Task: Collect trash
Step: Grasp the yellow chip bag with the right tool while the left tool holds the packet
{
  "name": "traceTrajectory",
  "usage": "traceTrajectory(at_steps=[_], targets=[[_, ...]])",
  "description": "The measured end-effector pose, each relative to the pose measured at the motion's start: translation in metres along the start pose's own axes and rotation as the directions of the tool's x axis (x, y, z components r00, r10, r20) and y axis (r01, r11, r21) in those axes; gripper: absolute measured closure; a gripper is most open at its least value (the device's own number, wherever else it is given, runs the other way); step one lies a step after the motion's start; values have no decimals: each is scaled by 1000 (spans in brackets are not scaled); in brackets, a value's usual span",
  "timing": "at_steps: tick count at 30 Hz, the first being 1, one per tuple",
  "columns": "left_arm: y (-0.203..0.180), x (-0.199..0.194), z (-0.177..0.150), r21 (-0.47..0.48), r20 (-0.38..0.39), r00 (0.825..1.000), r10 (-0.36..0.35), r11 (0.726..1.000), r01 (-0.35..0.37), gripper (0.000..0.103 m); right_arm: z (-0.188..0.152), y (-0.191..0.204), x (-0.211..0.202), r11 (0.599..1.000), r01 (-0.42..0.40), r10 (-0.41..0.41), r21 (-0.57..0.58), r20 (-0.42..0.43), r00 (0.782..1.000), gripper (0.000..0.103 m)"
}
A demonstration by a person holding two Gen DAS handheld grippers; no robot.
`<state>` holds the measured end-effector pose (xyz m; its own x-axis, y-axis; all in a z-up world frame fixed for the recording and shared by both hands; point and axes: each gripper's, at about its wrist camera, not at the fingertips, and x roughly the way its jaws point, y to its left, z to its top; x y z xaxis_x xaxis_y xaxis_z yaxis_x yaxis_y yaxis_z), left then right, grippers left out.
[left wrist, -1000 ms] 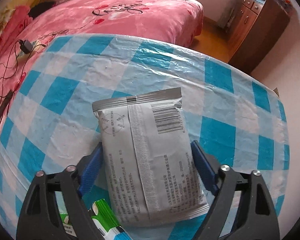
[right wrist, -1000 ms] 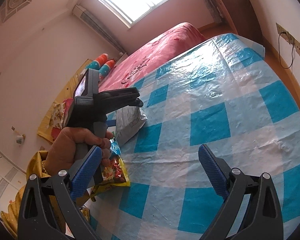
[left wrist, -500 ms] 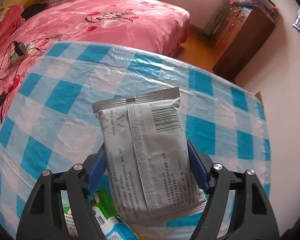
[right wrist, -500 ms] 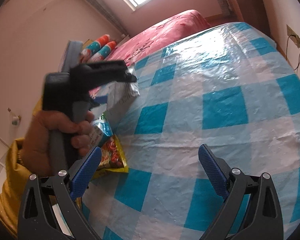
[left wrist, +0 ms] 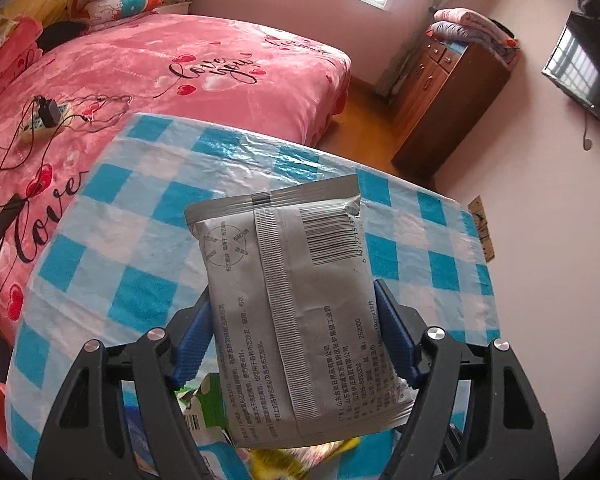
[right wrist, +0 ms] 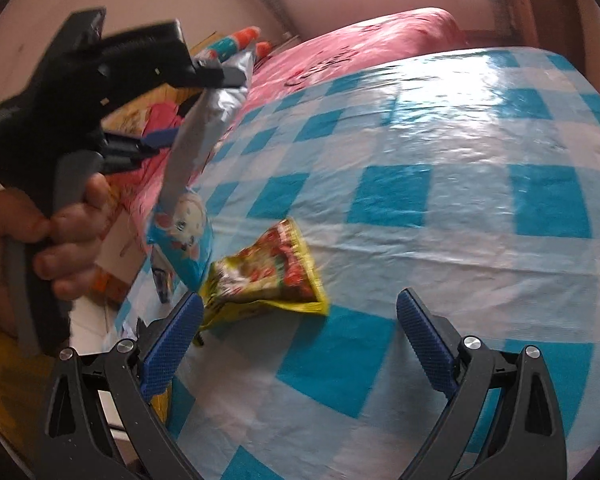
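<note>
A grey foil packet [left wrist: 292, 312] with a barcode hangs above the blue-and-white checked table [left wrist: 140, 240], and my left gripper [left wrist: 292, 304] is shut on its sides. From the right wrist view the same left gripper [right wrist: 192, 108], in a person's hand [right wrist: 64, 240], holds the packet [right wrist: 204, 120] tilted, clear of the table. My right gripper [right wrist: 300, 300] stands open just above the table [right wrist: 460, 208], with a yellow-and-red snack packet [right wrist: 268, 276] lying just ahead of its left finger. A blue cartoon packet [right wrist: 184, 240] lies at the table's left edge.
A green-and-white wrapper [left wrist: 204, 404] and a yellow one [left wrist: 300, 460] lie under the held packet. A pink bed [left wrist: 180, 72] with a charger and cables [left wrist: 48, 116] borders the table's far side. A wooden cabinet [left wrist: 448, 96] stands by the far wall.
The left gripper's jaws narrowed onto the grey packet and lifted it off the table. The right gripper swung left, bringing the yellow-and-red packet close in front of it.
</note>
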<state>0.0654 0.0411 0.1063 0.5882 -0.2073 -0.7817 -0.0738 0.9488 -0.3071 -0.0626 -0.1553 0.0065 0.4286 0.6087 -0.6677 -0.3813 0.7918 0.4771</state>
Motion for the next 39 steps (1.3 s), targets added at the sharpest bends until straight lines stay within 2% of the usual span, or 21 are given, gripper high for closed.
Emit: traceTrajectory(at_steps=[8, 13, 19, 34, 39], targets=[[22, -29, -15, -59, 8, 988, -156, 986, 156, 28, -1, 31, 24, 991, 63, -67, -115, -24, 997, 7], [25, -47, -16, -43, 42, 978, -206, 977, 208, 28, 3, 46, 38, 979, 117, -123, -165, -25, 992, 7], [41, -58, -21, -38, 60, 978, -202, 978, 204, 28, 9, 51, 56, 957, 187, -197, -223, -25, 980, 7], [107, -87, -66, -38, 91, 991, -99, 994, 103, 28, 11, 57, 67, 922, 252, -277, -292, -45, 960, 4], [130, -93, -83, -63, 86, 992, -88, 994, 93, 28, 9, 57, 64, 919, 267, -291, -290, -40, 956, 5]])
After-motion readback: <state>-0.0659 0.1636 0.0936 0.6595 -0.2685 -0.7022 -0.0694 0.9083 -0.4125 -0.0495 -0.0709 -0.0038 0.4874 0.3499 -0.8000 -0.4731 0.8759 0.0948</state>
